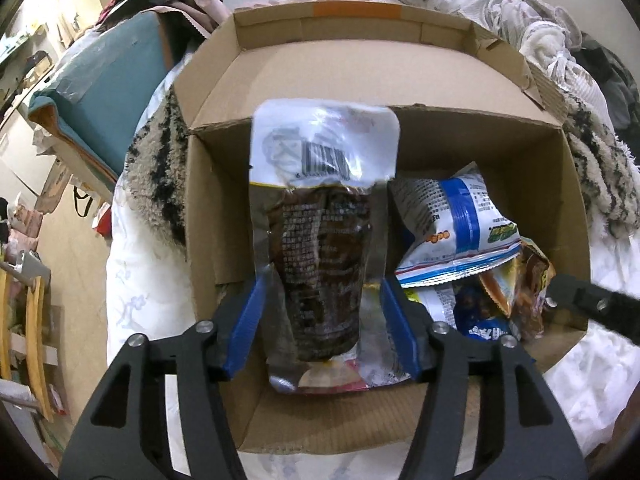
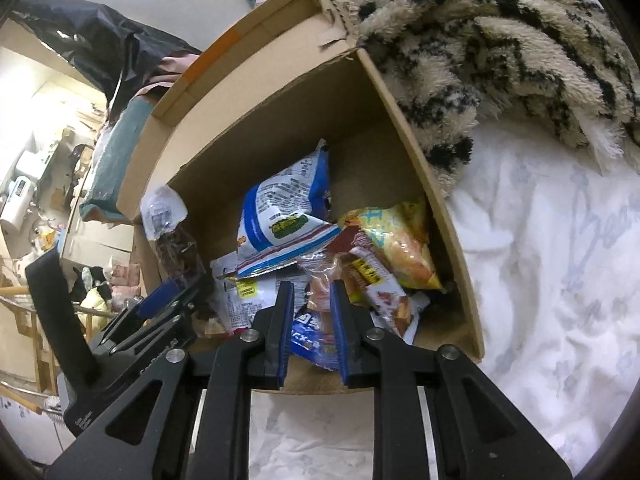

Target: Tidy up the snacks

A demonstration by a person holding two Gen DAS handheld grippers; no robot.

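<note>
The left gripper (image 1: 322, 320) brackets a dark snack pouch (image 1: 320, 248) upright inside the cardboard box (image 1: 352, 92); whether its blue pads press is unclear. The right gripper (image 2: 312, 332), jaws apart, hangs over heaped snack packets (image 2: 280, 224) in that box, its far finger partly hiding them.

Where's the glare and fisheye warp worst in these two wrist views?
Left wrist: glare washes out the white top of the dark snack pouch around its barcode; the cardboard box bows outward, corners vignetted black. Right wrist: box wall curves strongly, white bedding nearly blown out, the room at left overexposed; blue-and-white bag stays readable.
</note>
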